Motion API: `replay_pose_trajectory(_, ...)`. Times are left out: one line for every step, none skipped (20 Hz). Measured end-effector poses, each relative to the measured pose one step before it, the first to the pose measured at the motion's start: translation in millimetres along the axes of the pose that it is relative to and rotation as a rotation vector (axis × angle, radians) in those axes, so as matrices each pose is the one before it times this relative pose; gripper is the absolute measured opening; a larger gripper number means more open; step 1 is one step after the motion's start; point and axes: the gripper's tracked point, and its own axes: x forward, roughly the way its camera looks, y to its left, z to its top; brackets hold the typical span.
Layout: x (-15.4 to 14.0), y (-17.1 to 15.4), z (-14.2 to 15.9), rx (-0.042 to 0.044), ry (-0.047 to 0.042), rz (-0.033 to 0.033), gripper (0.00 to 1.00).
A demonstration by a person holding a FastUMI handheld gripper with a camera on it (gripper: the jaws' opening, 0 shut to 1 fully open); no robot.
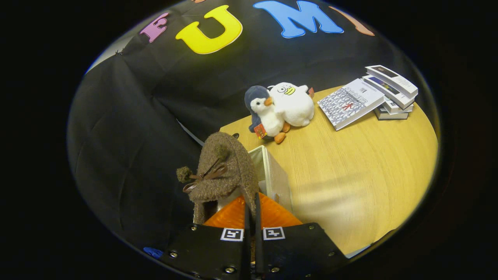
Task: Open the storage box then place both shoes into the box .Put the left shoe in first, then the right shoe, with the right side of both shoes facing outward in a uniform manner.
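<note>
A brown fuzzy shoe (223, 167) with a brown bow and pom-poms hangs tilted just ahead of my fingers, its toe pointing away from me. My gripper (252, 204) is shut on the shoe's rear rim, with the fingers almost together. Right beside and below the shoe stands the white storage box (272, 175); its corner and one wall show. An orange ribbed panel (272, 216) of the box lies under the shoe, close to the fingers. The shoe hides the inside of the box.
The box stands at the near left corner of a light wooden table (350, 175). Beyond it sit two plush toys, a penguin (264, 111) and a white duck (293, 103). A stack of books (389, 93) lies at the far right.
</note>
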Motion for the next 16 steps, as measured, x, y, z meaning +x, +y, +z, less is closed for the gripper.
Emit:
replay_pose_trajectory(5.88, -0.98, -5.68, 0.00129, 0.00917, -0.01224, 0.04)
replay_pose_trajectory(6.11, -2.32, -6.1, -0.00025, 0.01017, -0.01612, 0.04)
replay_pose_trajectory(5.16, -3.93, -4.5, -0.00266, 0.00779, -0.01942, 0.04)
replay_pose_trajectory(4.76, -3.85, -3.77, -0.00266, 0.00606, -0.0194, 0.04)
replay_pose_trajectory(3.59, -2.76, -3.85, -0.00058, 0.00445, -0.01571, 0.04)
replay_pose_trajectory(1.51, -0.6, -1.04, 0.00469, -0.00156, -0.00169, 0.04)
replay_pose_trajectory(1.39, 4.86, 2.42, 0.01426, -0.01037, 0.02254, 0.04)
replay_pose_trajectory(-2.78, 3.6, 3.55, 0.00937, -0.00175, 0.01552, 0.14)
replay_pose_trajectory(1.15, 3.28, 1.4, 0.00561, -0.01498, 0.01329, 0.21)
replay_pose_trajectory(-5.27, -0.54, 6.58, -0.00454, -0.01828, 0.00206, 0.38)
replay_pose_trajectory(-1.05, -0.39, 4.07, -0.01511, -0.01595, -0.0037, 0.48)
replay_pose_trajectory(-4.49, -4.44, 4.98, -0.03488, -0.01201, -0.01855, 0.65)
replay_pose_trajectory(-3.71, -3.47, 4.74, -0.04968, -0.01584, -0.00494, 0.81)
replay_pose_trajectory(-6.65, -1.23, 6.47, -0.04424, -0.02447, -0.00538, 0.98)
replay_pose_trajectory(-6.35, 0.53, 6.58, -0.03588, -0.02977, 0.00346, 0.98)
replay_pose_trajectory(-7.7, 0.0, 8.7, -0.0265, -0.03354, 0.00693, 0.98)
